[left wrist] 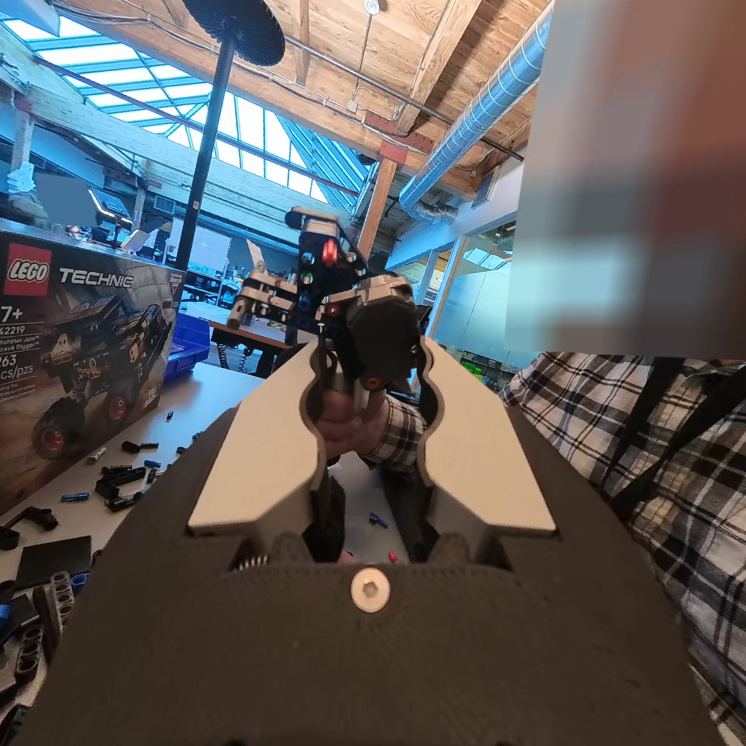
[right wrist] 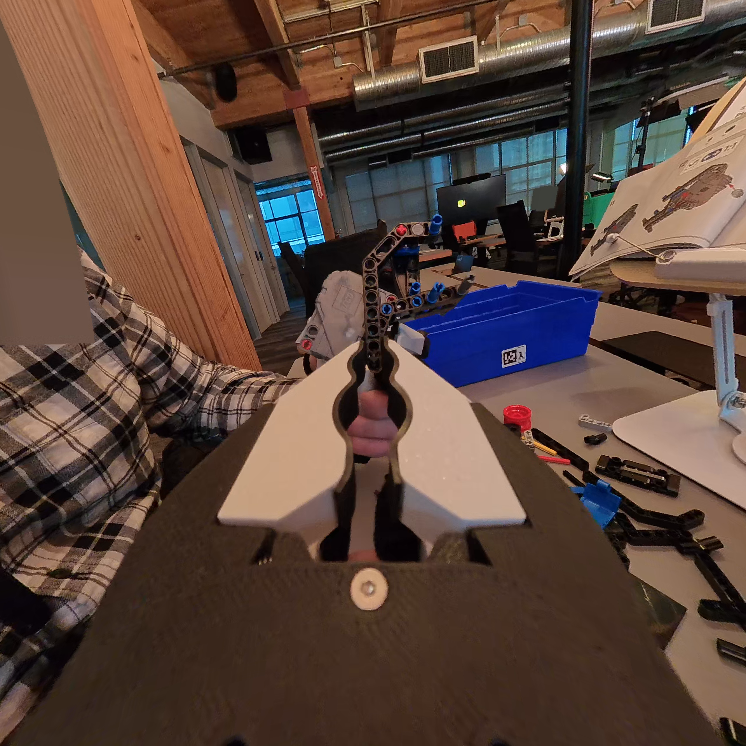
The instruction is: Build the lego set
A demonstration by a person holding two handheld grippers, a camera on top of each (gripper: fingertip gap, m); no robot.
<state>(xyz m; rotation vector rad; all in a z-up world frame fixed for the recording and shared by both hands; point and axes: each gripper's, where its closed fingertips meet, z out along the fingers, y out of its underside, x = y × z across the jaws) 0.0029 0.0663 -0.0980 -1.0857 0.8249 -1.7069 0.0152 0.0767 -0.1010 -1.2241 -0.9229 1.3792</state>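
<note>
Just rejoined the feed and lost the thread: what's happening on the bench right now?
A person is partway through the lego build, holding one half-built model in the air with both grippers. The right gripper is shut on the model's black beam, while the left gripper pinches its grey and black block end. Loose pieces lie on the table, near a blue bin and an open instruction booklet on a stand.

Each handheld gripper, left gripper (left wrist: pixel 369 363) and right gripper (right wrist: pixel 373 355), pairs white angular fingers (left wrist: pixel 266 456) with a dark textured printed body and one pale hex screw (left wrist: pixel 370 590); the operator wears a black-and-white plaid shirt (right wrist: pixel 80 424).
</note>
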